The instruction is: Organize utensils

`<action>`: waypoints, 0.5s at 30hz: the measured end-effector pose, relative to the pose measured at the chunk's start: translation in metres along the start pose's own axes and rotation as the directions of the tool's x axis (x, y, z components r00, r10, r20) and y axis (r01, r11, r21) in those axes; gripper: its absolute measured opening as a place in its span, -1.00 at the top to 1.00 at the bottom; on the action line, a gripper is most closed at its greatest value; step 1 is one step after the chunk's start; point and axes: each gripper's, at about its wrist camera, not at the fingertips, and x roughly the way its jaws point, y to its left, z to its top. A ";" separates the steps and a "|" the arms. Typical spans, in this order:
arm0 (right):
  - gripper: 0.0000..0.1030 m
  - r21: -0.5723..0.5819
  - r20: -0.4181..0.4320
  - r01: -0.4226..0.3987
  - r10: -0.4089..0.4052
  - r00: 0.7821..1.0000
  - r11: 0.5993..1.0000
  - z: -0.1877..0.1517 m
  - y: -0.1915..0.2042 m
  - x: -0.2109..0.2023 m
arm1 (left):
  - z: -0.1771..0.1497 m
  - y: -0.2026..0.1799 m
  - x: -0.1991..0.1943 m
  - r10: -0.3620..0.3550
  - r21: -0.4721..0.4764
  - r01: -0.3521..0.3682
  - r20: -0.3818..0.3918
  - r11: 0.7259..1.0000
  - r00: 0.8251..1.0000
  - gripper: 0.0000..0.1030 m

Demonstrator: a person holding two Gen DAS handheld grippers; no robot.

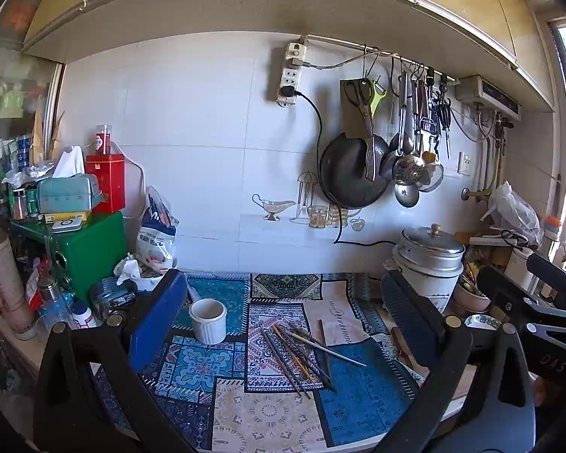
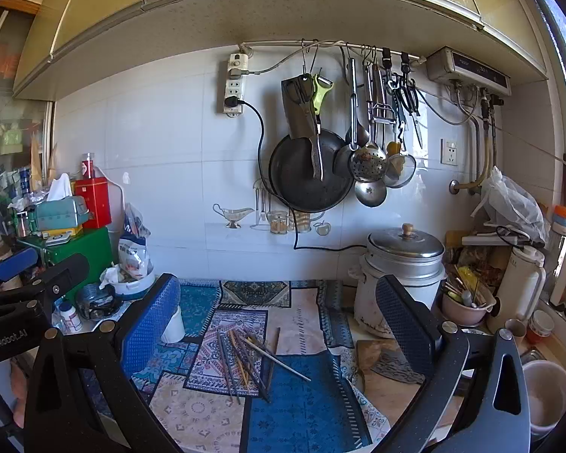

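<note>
While both tongs, left tongs (image 1: 283,324) and right tongs (image 2: 279,324), hang spread wide and empty, the chopsticks (image 1: 302,355) lie scattered on the patterned bench (image 1: 268,415), at four o'clock from the white cup (image 1: 208,320).

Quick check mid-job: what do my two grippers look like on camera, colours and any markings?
Both grippers, left gripper and right gripper, match: black triangular-cutout frames with brass-coloured pivot bolts, one blue textured finger and one black ribbed finger. Body lettering reads "GenRobot.AI" on the left, "DAS" on the right.
</note>
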 end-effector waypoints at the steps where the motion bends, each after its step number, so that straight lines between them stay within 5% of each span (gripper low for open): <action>1: -1.00 0.001 -0.002 -0.001 0.001 1.000 1.000 0.000 0.000 0.000 | 0.000 0.001 0.000 0.000 -0.001 0.000 -0.001 1.000 1.000 -1.00; 15: -1.00 0.008 0.005 -0.026 0.026 1.000 1.000 0.004 -0.002 0.003 | 0.001 0.001 0.000 0.020 0.006 -0.020 -0.001 1.000 1.000 -1.00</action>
